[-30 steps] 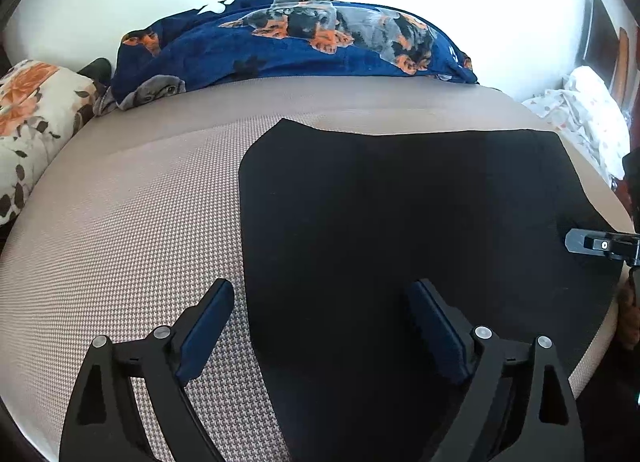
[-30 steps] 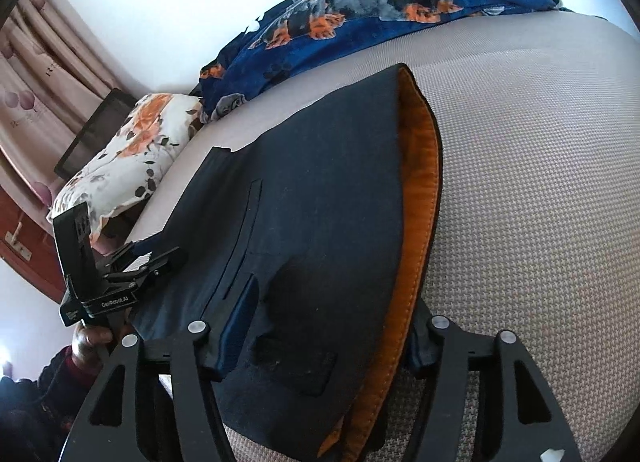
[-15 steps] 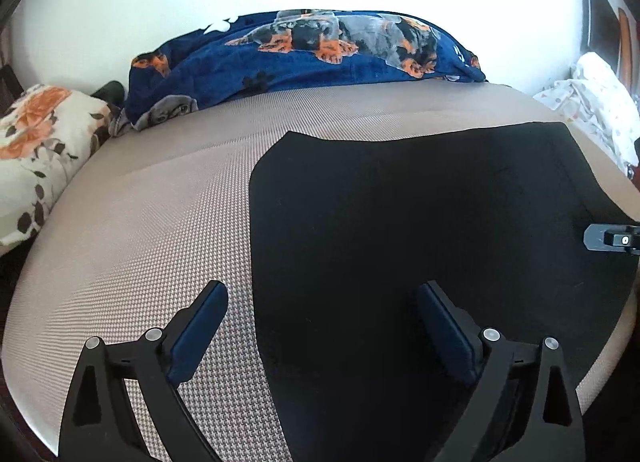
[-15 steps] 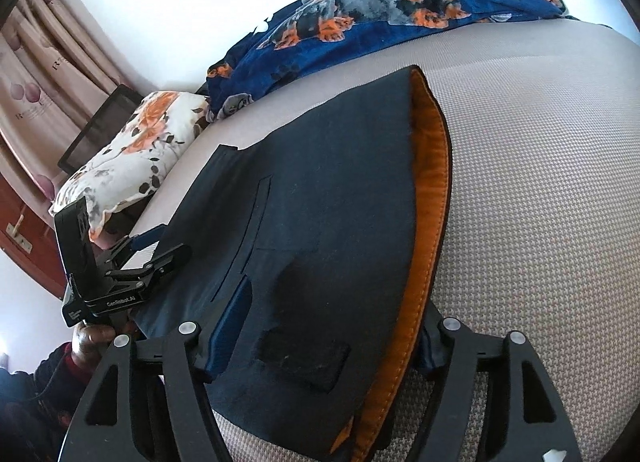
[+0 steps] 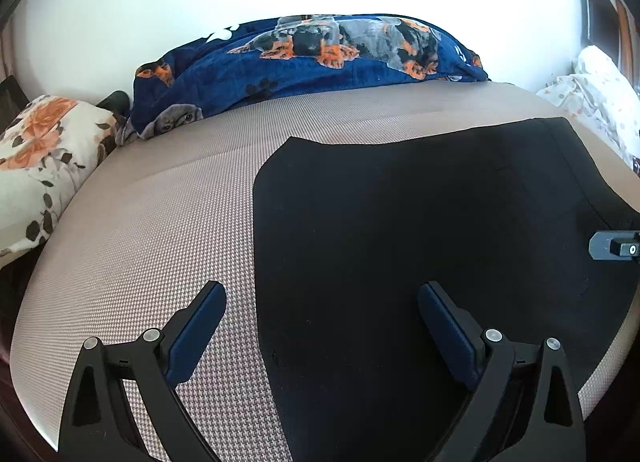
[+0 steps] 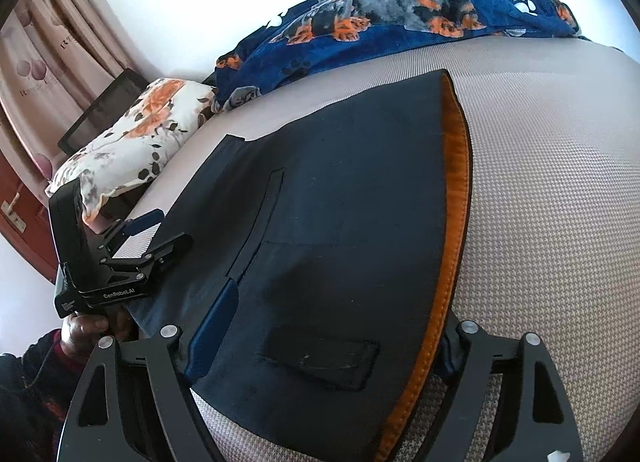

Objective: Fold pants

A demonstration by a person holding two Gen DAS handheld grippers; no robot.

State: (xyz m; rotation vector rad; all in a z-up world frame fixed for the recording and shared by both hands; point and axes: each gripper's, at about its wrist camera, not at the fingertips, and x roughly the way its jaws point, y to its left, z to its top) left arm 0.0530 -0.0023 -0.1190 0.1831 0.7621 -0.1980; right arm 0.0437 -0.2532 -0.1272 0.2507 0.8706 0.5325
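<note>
The dark navy pants (image 5: pixel 420 230) lie folded flat on the beige bed (image 5: pixel 140 246). In the right wrist view the pants (image 6: pixel 340 222) show a welt pocket and an orange-lined waistband (image 6: pixel 456 222) along the right edge. My left gripper (image 5: pixel 320 326) is open, its jaws straddling the pants' near left edge, just above the cloth. It also shows in the right wrist view (image 6: pixel 152 228), held in a hand at the pants' left edge. My right gripper (image 6: pixel 328 338) is open over the waistband corner, with cloth between its jaws. Its tip shows in the left wrist view (image 5: pixel 614 245).
A blue dog-print blanket (image 5: pixel 304 58) lies bunched along the far side of the bed. A floral pillow (image 5: pixel 40 158) sits at the left, white spotted bedding (image 5: pixel 596 98) at the far right. Curtains (image 6: pixel 44 62) hang at the left in the right wrist view.
Both grippers have drawn back and up a little from the pants. The jaws stayed open and the pants did not move.
</note>
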